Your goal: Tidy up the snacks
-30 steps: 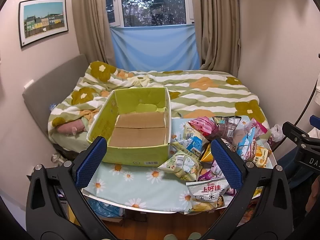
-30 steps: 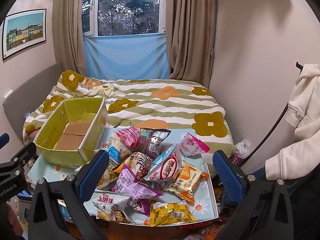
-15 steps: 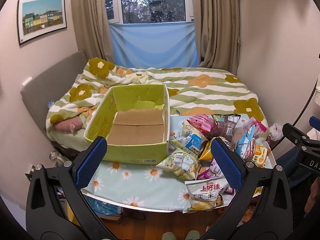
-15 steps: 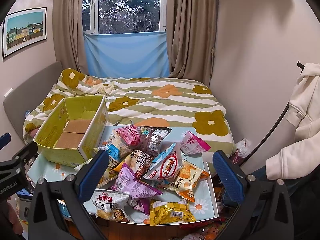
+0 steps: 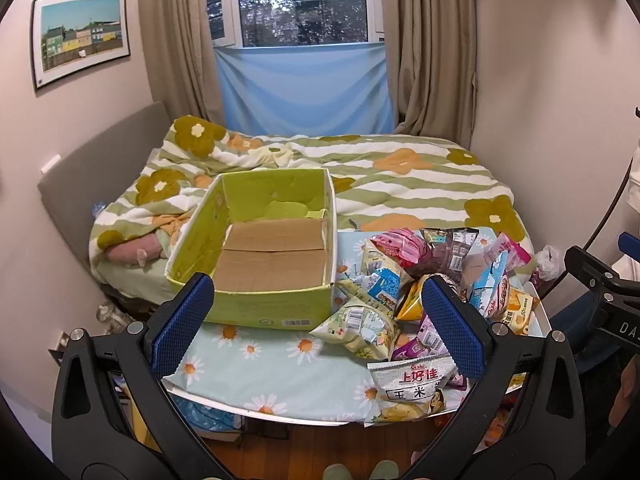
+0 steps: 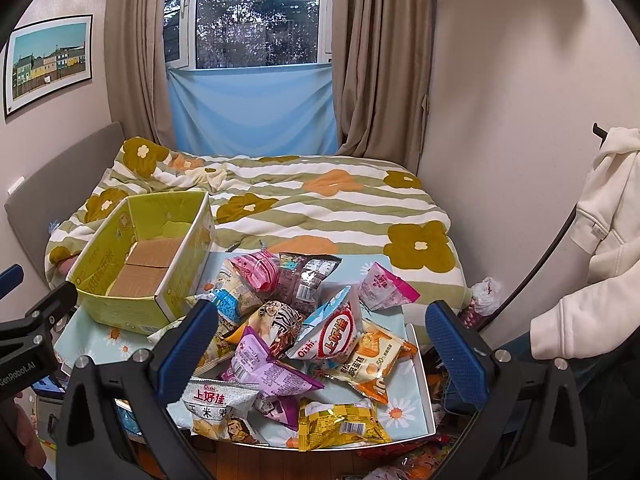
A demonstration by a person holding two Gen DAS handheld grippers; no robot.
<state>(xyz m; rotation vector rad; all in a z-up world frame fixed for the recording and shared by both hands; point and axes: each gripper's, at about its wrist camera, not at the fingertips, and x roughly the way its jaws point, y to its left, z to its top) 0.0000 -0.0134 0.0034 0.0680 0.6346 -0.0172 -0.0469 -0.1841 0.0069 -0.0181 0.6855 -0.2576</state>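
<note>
On the counter [image 5: 280, 372] with its daisy cloth, an empty green box [image 5: 256, 256] sits to the left and a heap of snack bags [image 6: 304, 328] lies just beside it to the right, none yet inside. Compared with a second ago almost nothing has changed: the box and bags keep their places, and both views have only drifted slightly, so the sorting has not begun. Left gripper [image 5: 318, 328] hangs in front of the counter edge with its blue fingers [image 5: 182, 324] spread wide and holding nothing. Right gripper [image 6: 320, 352] hangs over the heap, fingers [image 6: 456, 356] equally wide apart and empty. A silver corn snack bag [image 6: 218, 404] lies nearest, at the counter's front edge. Likely the first pick comes next, probably from the loose top of the pile.
</note>
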